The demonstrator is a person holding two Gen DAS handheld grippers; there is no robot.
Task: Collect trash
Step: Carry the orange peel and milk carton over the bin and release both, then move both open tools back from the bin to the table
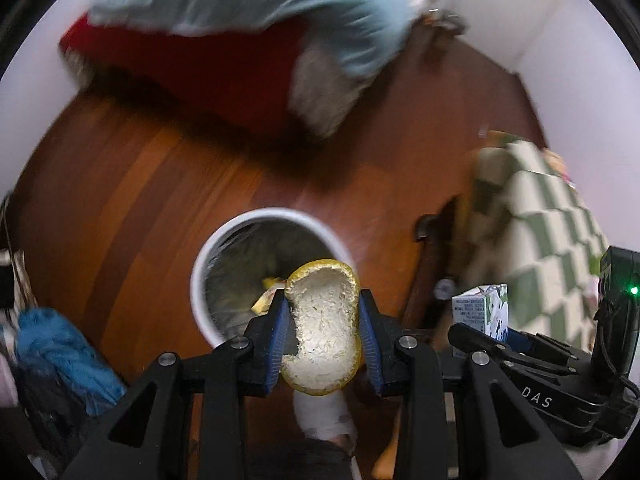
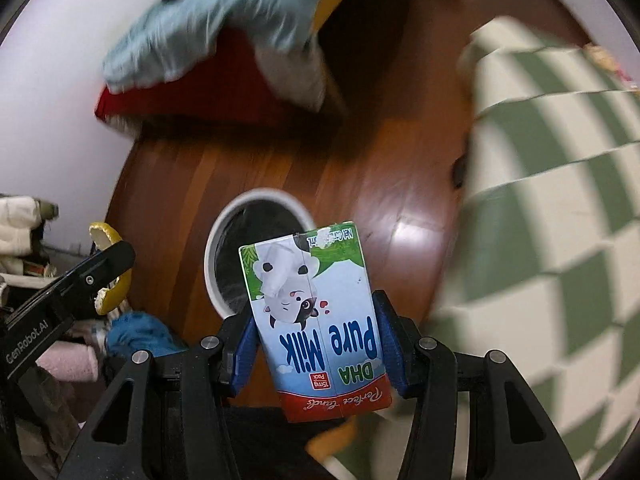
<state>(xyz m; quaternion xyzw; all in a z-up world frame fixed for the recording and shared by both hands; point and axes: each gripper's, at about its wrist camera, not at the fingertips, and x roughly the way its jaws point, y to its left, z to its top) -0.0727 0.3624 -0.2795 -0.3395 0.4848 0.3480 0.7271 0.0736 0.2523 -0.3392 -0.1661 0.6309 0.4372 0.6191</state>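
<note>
holding a piece of citrus peel, pith side toward the camera, the left gripper pinches it between its blue pads above the near rim of the white bin. the right gripper has its jaws pressed on the sides of a milk carton, which sits upside down in the grip, also over the bin's near edge. the bin stands on a brown wooden floor and already has some yellowish scraps inside.

to drop well, each piece probably wants to be moved further forward so it hangs over the dark opening and not the rim, then let go one at a time; the carton is bulky and could catch the rim and tip out if released too near the edge.

around the bin: a red and pale blue pile of fabric beyond it, a green checked cloth to the right, a blue fuzzy bundle to the left.
</note>
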